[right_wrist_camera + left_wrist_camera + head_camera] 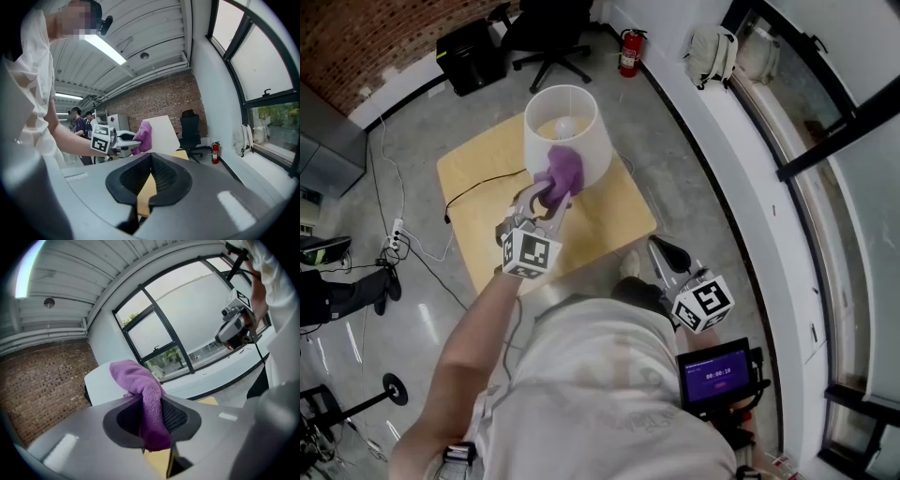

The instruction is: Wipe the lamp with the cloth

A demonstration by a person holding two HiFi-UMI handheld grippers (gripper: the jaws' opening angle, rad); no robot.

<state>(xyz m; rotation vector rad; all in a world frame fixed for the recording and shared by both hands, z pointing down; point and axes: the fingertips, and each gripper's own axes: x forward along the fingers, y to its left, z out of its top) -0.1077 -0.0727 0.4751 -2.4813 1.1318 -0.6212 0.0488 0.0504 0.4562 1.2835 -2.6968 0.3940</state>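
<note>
The left gripper (546, 199), jaws pinching the purple cloth (561, 172), is at the near side of the lamp (581, 127) at upper centre, while the right gripper (667, 255), jaws together and empty, sits well apart at lower right.

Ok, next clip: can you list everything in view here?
lamp: one, white shade, on the table
cloth: one, purple, at the shade's near side
table: one, light wood, centre
cable: one, black, across the table's left part
power strip: one, white, floor at left
office chair: one, black, top
fire extinguisher: one, red, by the wall
backpack: one, pale, window ledge
screen: one, dark, at the person's waist
left gripper: grey, closed on the cloth
right gripper: grey, jaws together, empty
</note>
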